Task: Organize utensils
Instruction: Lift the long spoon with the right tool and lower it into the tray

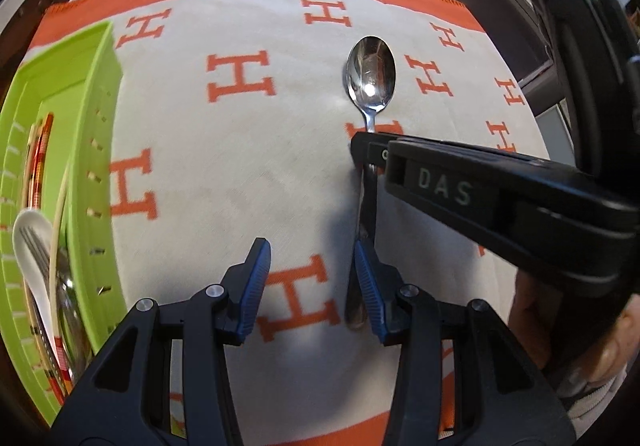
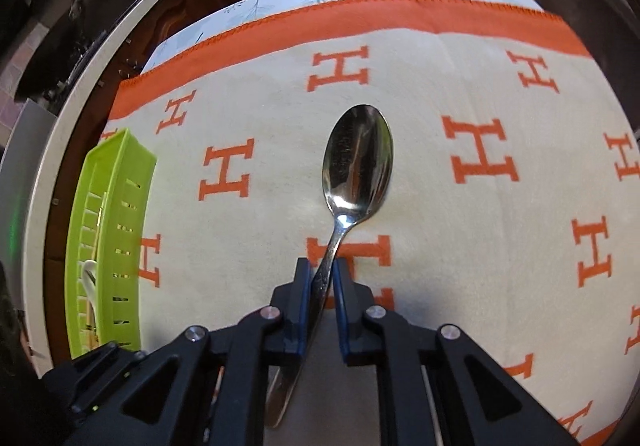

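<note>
One spoon (image 2: 357, 161) pinched in right claw (image 2: 323, 286); left claw (image 1: 312, 286) spread.

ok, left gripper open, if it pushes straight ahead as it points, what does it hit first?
Probably nothing: the left gripper points over bare cloth. The spoon and right gripper sit just right of that line, though depth is unclear.

Both views are bright and evenly lit, with strong fisheye bending and dark corners. Glare spots shine on the polished steel spoon bowl (image 2: 357, 161). The lime-green slotted plastic tray (image 1: 94, 181) smears with blur at the left wrist view's edge. Soft shadows fall on the cream, orange-lettered cloth (image 1: 240, 173).
</note>
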